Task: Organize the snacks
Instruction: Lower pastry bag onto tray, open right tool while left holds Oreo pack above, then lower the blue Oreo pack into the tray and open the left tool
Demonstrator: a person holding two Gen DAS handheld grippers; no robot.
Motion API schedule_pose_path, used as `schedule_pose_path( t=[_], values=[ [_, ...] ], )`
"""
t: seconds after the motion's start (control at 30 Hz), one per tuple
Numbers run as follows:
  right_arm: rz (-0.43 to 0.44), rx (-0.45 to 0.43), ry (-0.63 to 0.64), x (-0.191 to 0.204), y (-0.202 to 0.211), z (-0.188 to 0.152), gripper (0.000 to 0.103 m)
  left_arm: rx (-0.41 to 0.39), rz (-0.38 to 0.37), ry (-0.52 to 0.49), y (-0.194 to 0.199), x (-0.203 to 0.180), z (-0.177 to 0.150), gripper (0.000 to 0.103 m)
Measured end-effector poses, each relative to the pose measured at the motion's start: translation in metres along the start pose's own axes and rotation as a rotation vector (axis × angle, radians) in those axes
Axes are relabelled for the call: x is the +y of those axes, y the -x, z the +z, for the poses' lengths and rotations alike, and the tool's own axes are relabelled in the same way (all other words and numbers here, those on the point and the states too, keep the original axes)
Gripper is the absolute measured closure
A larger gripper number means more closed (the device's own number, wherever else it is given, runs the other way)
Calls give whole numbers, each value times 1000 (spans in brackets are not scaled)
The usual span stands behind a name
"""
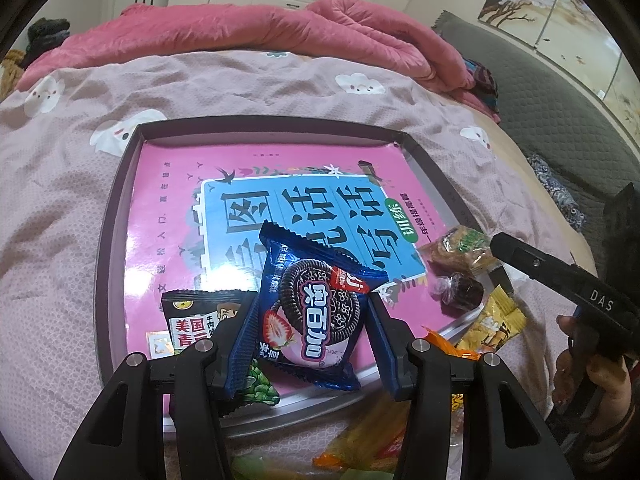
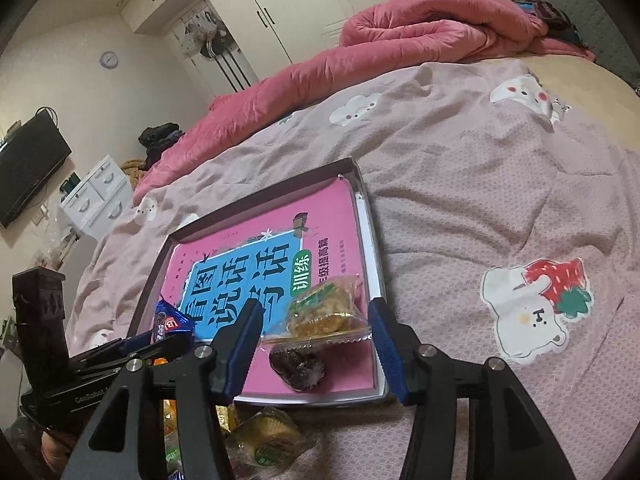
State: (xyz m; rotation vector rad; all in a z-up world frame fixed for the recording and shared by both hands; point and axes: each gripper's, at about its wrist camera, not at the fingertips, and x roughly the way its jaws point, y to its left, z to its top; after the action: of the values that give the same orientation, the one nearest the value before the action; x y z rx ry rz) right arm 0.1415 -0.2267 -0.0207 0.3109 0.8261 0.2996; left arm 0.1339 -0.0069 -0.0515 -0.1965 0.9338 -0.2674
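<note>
A shallow dark tray (image 1: 105,240) lies on the bed with a pink book (image 1: 176,184) inside it. My left gripper (image 1: 310,320) is open around a blue Oreo packet (image 1: 316,300) that lies on the book, with both fingers apart from its sides. A black green-pea packet (image 1: 200,316) lies beside it. My right gripper (image 2: 316,340) is open over the tray's near right corner, around a clear-wrapped pastry (image 2: 320,312) and a dark wrapped candy (image 2: 298,364). Both also show in the left wrist view, the pastry (image 1: 460,248) and the candy (image 1: 460,292).
More snacks lie on the sheet before the tray: a yellow packet (image 1: 496,324), orange and green wrappers (image 1: 360,440), and a round yellow pastry (image 2: 268,440). A pink quilt (image 1: 260,28) is bunched at the far side of the bed. The tray rim (image 2: 376,240) stands slightly raised.
</note>
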Motion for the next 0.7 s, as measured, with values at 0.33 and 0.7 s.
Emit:
schedule_pose_path(
  t=[0.33, 0.7],
  values=[
    [29, 31, 15, 8, -11, -2, 49, 4, 9, 20, 3, 2, 1, 50],
    [40, 25, 36, 12, -6, 0, 49, 24, 18, 43, 14, 1, -1, 50]
  ],
)
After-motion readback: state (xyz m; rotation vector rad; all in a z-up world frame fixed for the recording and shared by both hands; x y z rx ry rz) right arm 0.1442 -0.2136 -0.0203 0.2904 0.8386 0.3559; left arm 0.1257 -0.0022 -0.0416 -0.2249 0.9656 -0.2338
